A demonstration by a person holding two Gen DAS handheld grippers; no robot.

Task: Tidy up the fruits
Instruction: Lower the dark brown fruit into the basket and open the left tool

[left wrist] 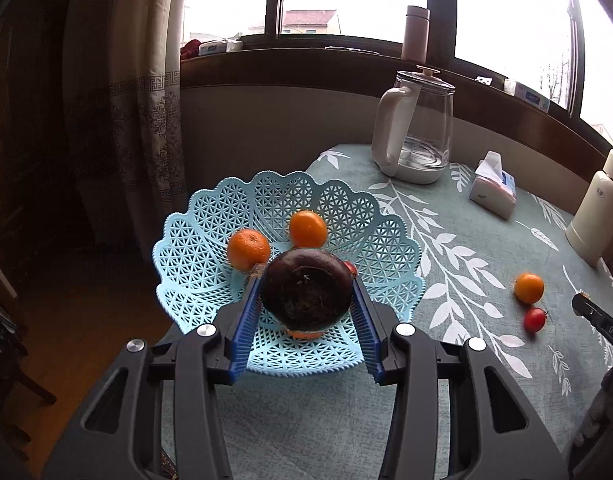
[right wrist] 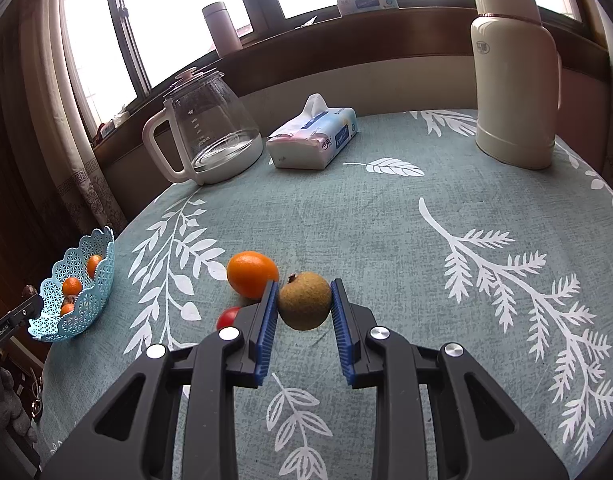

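Left tool (left wrist: 306,300) clamps a dark round fruit (left wrist: 306,290) above the blue basket (left wrist: 210,264), which overhangs the table's left edge. Right tool (right wrist: 303,304) grips a brown fruit (right wrist: 304,300) mid-table (right wrist: 386,220); orange (right wrist: 252,274) and tomato (right wrist: 227,317) crowd its left, open cloth right

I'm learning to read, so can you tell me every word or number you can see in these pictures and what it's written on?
"DAS": on the black hand-held gripper poking in at the right edge of the left wrist view.
White lettering on the black hand-held gripper at the left edge of the right wrist view: too blurred to read.
Soft tissue pack: print too small.
Cream thermos flask: logo unreadable.
Glass kettle: scale marks, no legible numbers.
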